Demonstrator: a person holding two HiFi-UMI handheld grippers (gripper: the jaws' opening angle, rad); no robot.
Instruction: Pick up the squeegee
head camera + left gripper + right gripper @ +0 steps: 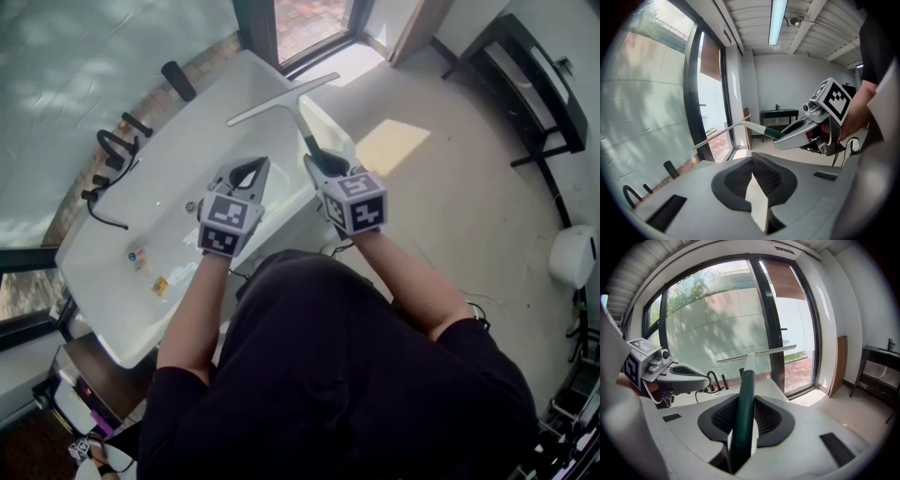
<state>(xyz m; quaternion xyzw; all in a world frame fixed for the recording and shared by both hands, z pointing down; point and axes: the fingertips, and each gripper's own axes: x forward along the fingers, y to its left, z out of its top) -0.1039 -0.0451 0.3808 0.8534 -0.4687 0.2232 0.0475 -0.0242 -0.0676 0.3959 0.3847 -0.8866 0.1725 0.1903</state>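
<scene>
Right gripper (326,167) jaws clamped on squeegee (281,100) handle, blade above desk (216,122). Advice: grip firm, blade level. Left gripper (249,176) jaws together, empty.

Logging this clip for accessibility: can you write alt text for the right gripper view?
The right gripper is shut on the squeegee by its dark green handle, the blade bar crosswise ahead against a window. The left gripper, jaws together, is at the view's left.

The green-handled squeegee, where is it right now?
In the head view, the squeegee with the dark green handle is clamped in the right hand-held gripper, above the white basin, near the window.
</scene>
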